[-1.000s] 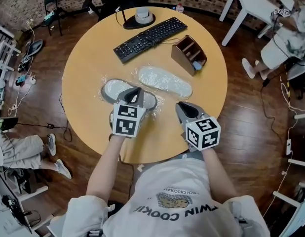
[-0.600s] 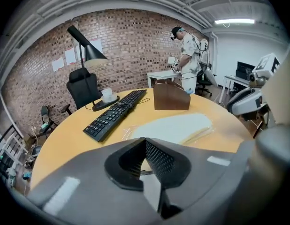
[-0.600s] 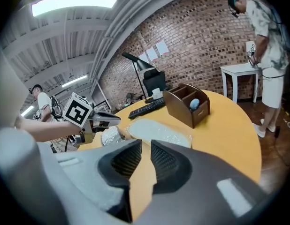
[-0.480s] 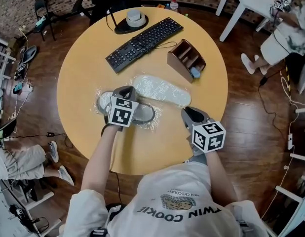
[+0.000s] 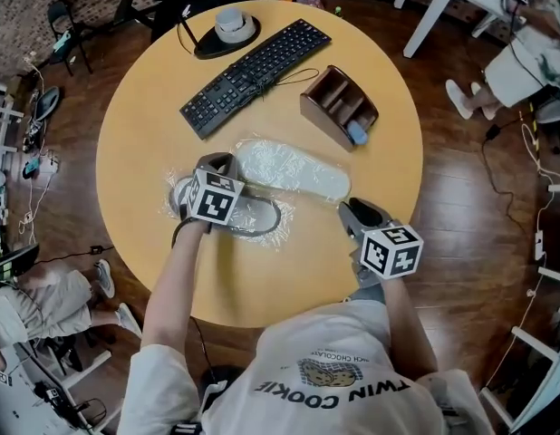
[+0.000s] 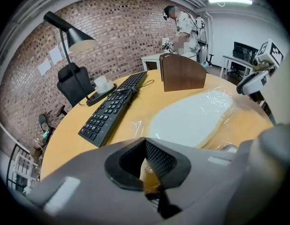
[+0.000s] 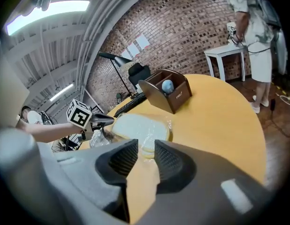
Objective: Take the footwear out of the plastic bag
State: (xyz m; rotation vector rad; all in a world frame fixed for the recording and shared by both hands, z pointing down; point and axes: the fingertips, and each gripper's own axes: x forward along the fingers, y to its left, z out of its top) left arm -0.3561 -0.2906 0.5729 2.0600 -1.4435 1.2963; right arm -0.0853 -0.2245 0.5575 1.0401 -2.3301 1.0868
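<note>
Two white slippers lie on the round wooden table (image 5: 144,125), each in clear plastic. The farther slipper (image 5: 291,169) lies sole up, also seen as slipper (image 6: 192,121) and slipper (image 7: 140,128). The nearer slipper (image 5: 248,216) lies partly under my left gripper (image 5: 216,163), which hovers low over its left end. The left gripper (image 6: 145,142) has its jaws meeting at the tips, with nothing seen between them. My right gripper (image 5: 357,212) is just right of the farther slipper's end. The right gripper (image 7: 141,151) has just been opening its jaws; only bare table shows in the gap.
A black keyboard (image 5: 253,75) and a brown desk organiser (image 5: 339,107) lie beyond the slippers. A lamp base with a white cup (image 5: 227,27) stands at the far edge. Wooden floor, white tables and other people surround the table.
My left gripper has moved left and lower, from over the nearer slipper's middle to its left end. The right gripper has drawn lower and a little away from the farther slipper.
</note>
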